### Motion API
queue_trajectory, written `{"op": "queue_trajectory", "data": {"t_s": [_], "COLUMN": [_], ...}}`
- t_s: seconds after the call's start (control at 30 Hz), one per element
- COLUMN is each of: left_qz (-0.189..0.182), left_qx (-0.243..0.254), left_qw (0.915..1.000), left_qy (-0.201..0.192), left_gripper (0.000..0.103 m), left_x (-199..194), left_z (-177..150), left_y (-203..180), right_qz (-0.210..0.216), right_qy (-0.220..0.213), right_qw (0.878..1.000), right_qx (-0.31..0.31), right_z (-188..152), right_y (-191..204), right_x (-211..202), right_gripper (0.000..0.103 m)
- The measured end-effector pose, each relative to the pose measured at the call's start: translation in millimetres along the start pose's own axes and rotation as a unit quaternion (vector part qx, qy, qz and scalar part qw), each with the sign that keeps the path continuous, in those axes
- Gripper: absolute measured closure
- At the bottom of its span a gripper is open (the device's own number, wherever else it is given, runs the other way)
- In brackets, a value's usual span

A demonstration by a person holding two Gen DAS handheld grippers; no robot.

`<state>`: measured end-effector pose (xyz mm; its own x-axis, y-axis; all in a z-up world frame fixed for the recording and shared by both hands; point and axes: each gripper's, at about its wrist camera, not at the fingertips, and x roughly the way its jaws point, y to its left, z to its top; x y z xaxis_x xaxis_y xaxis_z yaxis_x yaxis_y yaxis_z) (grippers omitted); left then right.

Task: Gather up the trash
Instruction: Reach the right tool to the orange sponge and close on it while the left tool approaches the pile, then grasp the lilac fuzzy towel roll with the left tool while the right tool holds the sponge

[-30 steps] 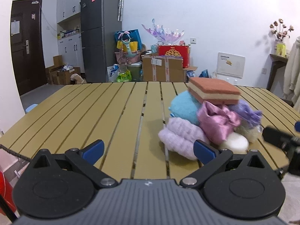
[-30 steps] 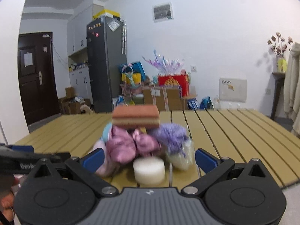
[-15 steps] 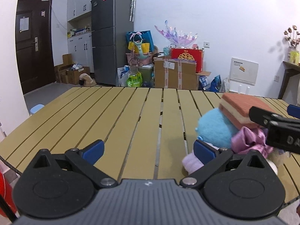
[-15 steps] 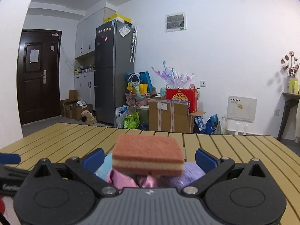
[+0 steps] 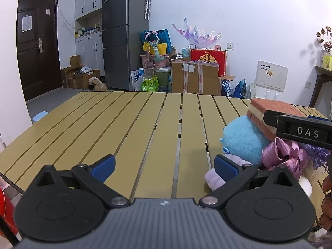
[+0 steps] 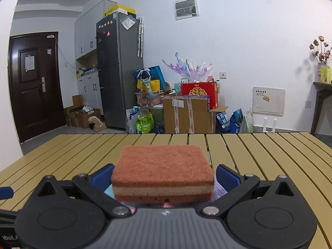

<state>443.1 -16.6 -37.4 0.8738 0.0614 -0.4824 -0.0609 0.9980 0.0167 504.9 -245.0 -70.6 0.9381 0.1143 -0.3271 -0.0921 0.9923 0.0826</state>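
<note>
A pile of trash lies on the slatted wooden table (image 5: pixel 128 132). On top is an orange-brown sponge (image 6: pixel 162 173), also in the left wrist view (image 5: pixel 267 112). Under it are a blue fluffy ball (image 5: pixel 242 141), a pink satin bow (image 5: pixel 284 157), a lilac fluffy piece (image 5: pixel 215 178) and a white round piece (image 5: pixel 305 186). My right gripper (image 6: pixel 164 177) is open with its jaws on either side of the sponge, not closed on it. My left gripper (image 5: pixel 164 167) is open and empty, left of the pile, its right fingertip (image 5: pixel 226 167) beside the lilac piece.
Beyond the table's far edge stand a grey fridge (image 5: pixel 124 41), taped cardboard boxes (image 5: pixel 195 78), a red gift box (image 5: pixel 207 60) and bags. A dark door (image 5: pixel 37 45) is at the left. A person's hand (image 5: pixel 326 203) shows at the right edge.
My right gripper has moved forward over the pile until its jaws flank the sponge. My left gripper has shifted left, so the pile now sits at its right side.
</note>
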Motion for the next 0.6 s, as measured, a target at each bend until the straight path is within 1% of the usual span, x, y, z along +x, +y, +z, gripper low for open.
{"op": "queue_trajectory", "data": {"t_s": [0.3,0.33,0.4,0.6], "left_qz": [-0.006,-0.006,-0.009,-0.019], "left_qx": [-0.002,-0.001,0.000,0.003], "left_qw": [1.0000,1.0000,0.9999,0.9998], "left_qy": [0.003,0.004,0.006,0.007], "left_gripper": [0.000,0.000,0.000,0.000], "left_x": [2.1,2.0,3.7,3.7], "left_z": [-0.9,-0.7,-1.3,-1.0], "left_y": [2.6,2.6,1.5,-3.9], "right_qz": [-0.011,-0.011,-0.005,-0.012], "right_qy": [0.013,0.013,0.010,-0.012], "right_qw": [1.000,1.000,1.000,1.000], "right_qx": [-0.005,-0.005,-0.006,-0.013], "right_z": [-4.4,-5.1,-4.8,-8.9], "right_y": [3.8,4.2,5.9,8.7], "right_x": [11.1,11.0,10.2,-3.0], "right_gripper": [0.000,0.002,0.005,0.006]}}
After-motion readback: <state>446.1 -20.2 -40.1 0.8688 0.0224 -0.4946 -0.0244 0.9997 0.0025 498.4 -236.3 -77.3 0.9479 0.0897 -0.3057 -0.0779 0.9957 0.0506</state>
